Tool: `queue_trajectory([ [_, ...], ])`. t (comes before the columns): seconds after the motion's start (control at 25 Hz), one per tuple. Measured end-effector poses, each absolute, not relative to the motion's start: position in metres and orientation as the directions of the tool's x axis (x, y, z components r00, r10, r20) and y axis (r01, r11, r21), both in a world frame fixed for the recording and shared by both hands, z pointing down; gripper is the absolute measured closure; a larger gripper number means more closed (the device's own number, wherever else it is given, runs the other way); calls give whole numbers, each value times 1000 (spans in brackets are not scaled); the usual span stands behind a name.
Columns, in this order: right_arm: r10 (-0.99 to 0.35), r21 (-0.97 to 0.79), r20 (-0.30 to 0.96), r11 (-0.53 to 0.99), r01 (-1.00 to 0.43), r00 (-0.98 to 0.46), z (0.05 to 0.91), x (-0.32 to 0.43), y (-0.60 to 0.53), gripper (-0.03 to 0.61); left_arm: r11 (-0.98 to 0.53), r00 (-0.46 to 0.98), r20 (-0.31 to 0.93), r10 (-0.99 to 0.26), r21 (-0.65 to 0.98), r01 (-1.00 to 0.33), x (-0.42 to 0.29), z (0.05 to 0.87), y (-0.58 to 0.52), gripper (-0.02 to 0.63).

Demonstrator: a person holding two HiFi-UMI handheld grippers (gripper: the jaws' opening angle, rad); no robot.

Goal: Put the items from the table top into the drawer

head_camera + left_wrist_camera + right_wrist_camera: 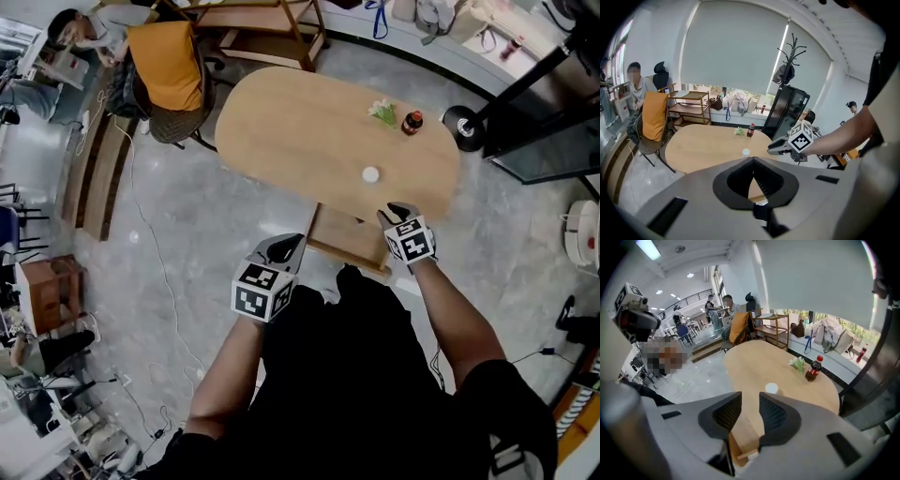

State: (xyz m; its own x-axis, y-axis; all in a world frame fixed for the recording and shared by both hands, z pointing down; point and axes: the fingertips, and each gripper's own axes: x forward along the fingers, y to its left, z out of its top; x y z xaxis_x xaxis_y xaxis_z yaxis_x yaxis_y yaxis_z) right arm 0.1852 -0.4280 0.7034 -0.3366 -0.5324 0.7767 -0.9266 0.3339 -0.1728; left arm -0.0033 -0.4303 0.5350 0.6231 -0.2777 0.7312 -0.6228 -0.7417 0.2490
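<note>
On the oval wooden table (300, 131) lie a small white round item (371, 173), a dark bottle with a red cap (412, 122) and a green-and-white bunch (382, 112). A wooden drawer (349, 239) stands pulled out under the table's near edge. My left gripper (286, 246) hangs to the left of the drawer, off the table; its jaws (753, 161) meet at the tips, with nothing in them. My right gripper (398, 212) is over the drawer's right end at the table edge. Its jaws (750, 397) stand apart and empty, with the drawer (745, 437) showing below them.
A chair draped with orange cloth (164, 66) stands at the table's far left and a wooden shelf (272, 28) behind it. A black round stand base (464, 127) and a dark cabinet (553, 112) sit at the right. A person (84, 33) sits at far left. Cables cross the grey floor (169, 272).
</note>
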Motion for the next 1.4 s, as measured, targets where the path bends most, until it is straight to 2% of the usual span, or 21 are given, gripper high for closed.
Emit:
queue_trajectory([
  [0.12, -480, -155, 821, 336, -929, -311, 746, 190, -454, 464, -740, 616, 755, -226, 278, -613, 3, 554, -443, 609],
  [0.32, -389, -111, 883, 367, -924, -261, 802, 194, -497, 355, -722, 597, 787, -155, 322, -612, 4, 590, -458, 609],
  [0.56, -328, -80, 917, 408, -910, -228, 864, 197, -541, 309, -702, 559, 821, -116, 330, -631, -2, 632, -476, 609],
  [0.88, -288, -17, 944, 442, -897, -160, 893, 202, -548, 313, -693, 544, 832, -112, 327, -643, -16, 631, -477, 609],
  [1.12, -323, -49, 926, 409, -911, -195, 871, 180, -537, 318, -714, 559, 826, -72, 349, -607, -30, 639, -483, 609],
  [1.24, -360, -75, 907, 378, -923, -221, 846, 159, -504, 318, -741, 587, 809, -33, 374, -558, -24, 642, -481, 609],
  [1.4, -315, -140, 916, 332, -933, -250, 846, 112, -425, 318, -766, 622, 783, 21, 413, -493, -21, 649, -473, 609],
])
